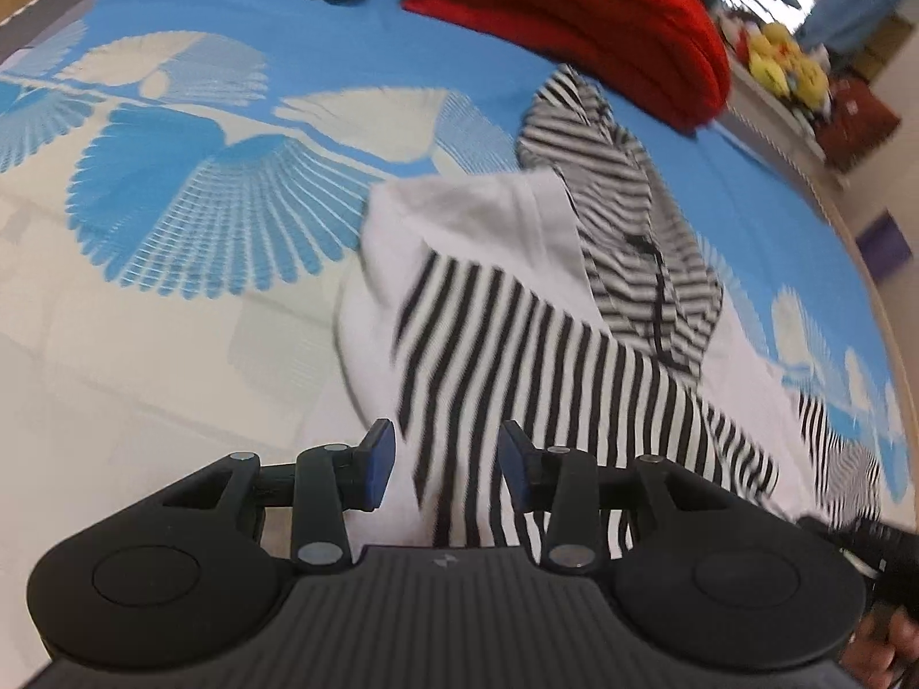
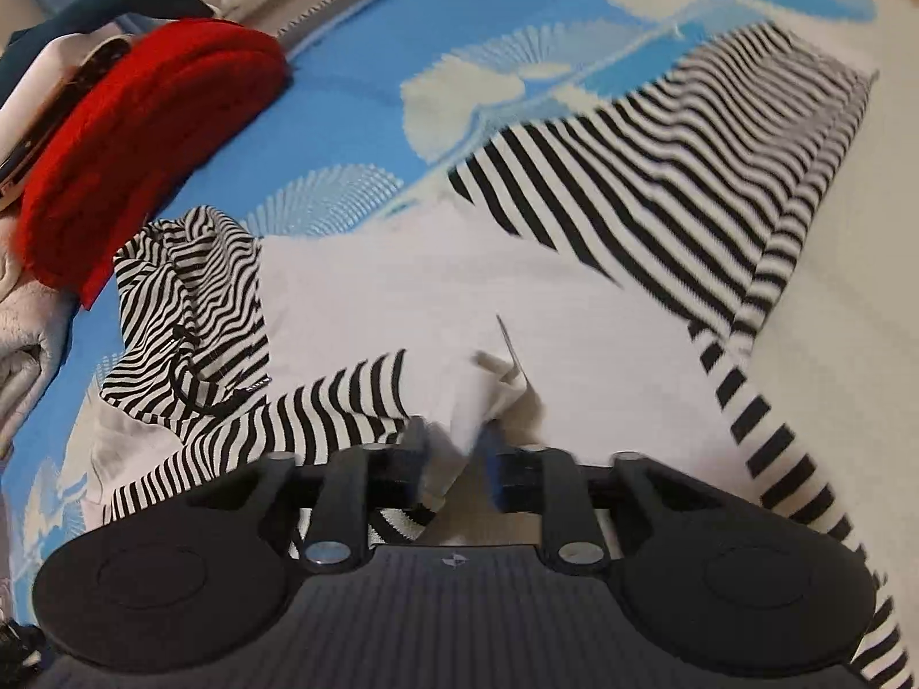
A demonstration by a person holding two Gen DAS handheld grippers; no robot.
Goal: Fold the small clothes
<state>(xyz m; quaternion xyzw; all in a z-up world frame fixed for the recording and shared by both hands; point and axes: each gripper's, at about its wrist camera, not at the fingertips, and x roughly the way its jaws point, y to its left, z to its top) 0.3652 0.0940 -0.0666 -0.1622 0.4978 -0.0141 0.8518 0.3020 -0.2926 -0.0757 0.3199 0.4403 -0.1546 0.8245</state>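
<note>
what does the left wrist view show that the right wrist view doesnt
Only the left wrist view: yellow plush toys, and the open left hand-held gripper above the striped garment. Only the right wrist view: the right hand-held gripper with white fabric between its fingers. Both: the striped garment, red blanket, blue patterned bedspread.

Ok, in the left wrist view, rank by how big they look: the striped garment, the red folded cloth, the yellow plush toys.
1. Striped garment, though nearness to the camera inflates it.
2. Red folded cloth.
3. Yellow plush toys, smallest, far off.
</note>
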